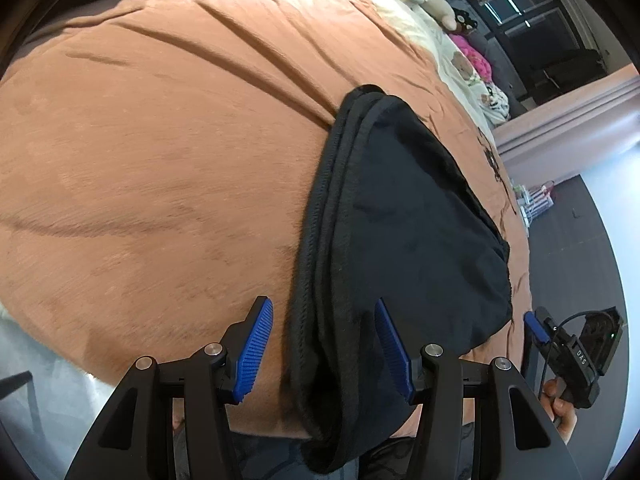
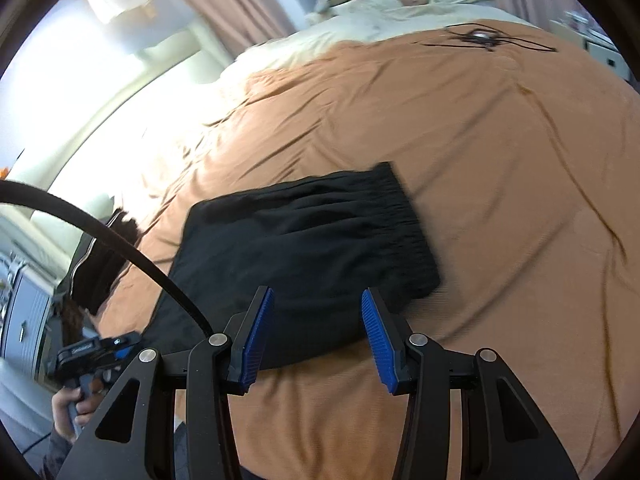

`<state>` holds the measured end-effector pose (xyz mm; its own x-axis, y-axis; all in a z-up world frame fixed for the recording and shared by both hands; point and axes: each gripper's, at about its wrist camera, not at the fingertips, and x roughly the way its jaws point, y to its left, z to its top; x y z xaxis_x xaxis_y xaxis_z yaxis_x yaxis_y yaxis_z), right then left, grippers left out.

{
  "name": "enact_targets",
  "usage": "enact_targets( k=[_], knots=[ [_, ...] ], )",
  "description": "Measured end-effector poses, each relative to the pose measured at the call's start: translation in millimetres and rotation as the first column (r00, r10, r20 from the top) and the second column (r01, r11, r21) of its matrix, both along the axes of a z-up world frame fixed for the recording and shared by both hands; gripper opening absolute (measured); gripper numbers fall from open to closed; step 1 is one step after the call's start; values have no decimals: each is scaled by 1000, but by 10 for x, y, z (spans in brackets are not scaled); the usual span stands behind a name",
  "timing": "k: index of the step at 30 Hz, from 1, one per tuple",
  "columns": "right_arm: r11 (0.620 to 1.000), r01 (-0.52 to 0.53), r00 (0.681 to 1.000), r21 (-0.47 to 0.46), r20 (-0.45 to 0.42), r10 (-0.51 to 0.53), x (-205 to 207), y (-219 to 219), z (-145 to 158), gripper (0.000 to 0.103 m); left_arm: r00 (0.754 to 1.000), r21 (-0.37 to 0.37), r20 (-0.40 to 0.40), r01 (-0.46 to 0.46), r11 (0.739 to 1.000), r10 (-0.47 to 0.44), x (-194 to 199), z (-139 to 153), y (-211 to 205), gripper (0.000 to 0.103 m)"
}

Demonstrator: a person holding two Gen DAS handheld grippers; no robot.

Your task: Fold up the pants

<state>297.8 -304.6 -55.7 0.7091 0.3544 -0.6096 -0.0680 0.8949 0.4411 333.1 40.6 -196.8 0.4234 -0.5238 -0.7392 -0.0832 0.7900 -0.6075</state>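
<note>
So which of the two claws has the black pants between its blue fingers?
The left claw: the folded black fabric pants' edge lies between its open fingers. The right claw frames mostly orange bedspread.

Left claw (image 1: 324,344) agape, angled downward; right claw (image 2: 318,338) agape, empty.

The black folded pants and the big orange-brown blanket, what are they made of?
The black folded pants look like soft matte woven or knit cloth: stitched hems, gathered waistband, no shine. The orange-brown blanket looks like brushed fleece or plush, likely: fine fuzzy nap, soft creases.
</note>
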Motion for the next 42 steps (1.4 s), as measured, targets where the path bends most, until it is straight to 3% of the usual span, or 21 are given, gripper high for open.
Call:
enact_targets(
  k=[6, 9, 12, 19, 23, 26, 30, 38, 42],
  knots=[
    [996, -89, 996, -7, -33, 88, 198, 422, -56, 44, 999, 17, -3, 38, 999, -37, 96, -29, -127, 54],
    [992, -126, 991, -16, -46, 125, 298, 616, -120, 44, 998, 26, -26, 54, 998, -54, 123, -57, -157, 21],
    [988, -153, 987, -33, -59, 151, 409, 737, -194, 44, 998, 31, -27, 64, 997, -63, 104, -82, -142, 9],
    [978, -192, 968, -82, -177, 176, 526, 895, -555, 44, 1000, -41, -25, 2, 999, -3, 101, -117, 18, 7],
    [965, -222, 961, -138, -196, 193, 491, 977, -503, 44, 999, -60, -37, 13, 998, -15, 103, -130, -14, 8],
    [967, -224, 964, -119, -173, 202, 478, 969, -371, 44, 999, -74, -36, 12, 997, -15, 101, -122, -19, 16],
    [968, -222, 970, -116, -130, 206, 510, 1042, -186, 24, 1000, -100, -28, 6, 995, -9, 91, -133, -33, 25],
    [966, -216, 963, -139, -195, 187, 782, 1178, -417, 15, 1000, -109, -27, -12, 994, 9, 97, -139, -64, 25],
    [978, -172, 969, -115, -199, 147, 1041, 1102, -452, 15, 999, -115, -34, -36, 993, 32, 86, -139, -62, 13]
  ],
)
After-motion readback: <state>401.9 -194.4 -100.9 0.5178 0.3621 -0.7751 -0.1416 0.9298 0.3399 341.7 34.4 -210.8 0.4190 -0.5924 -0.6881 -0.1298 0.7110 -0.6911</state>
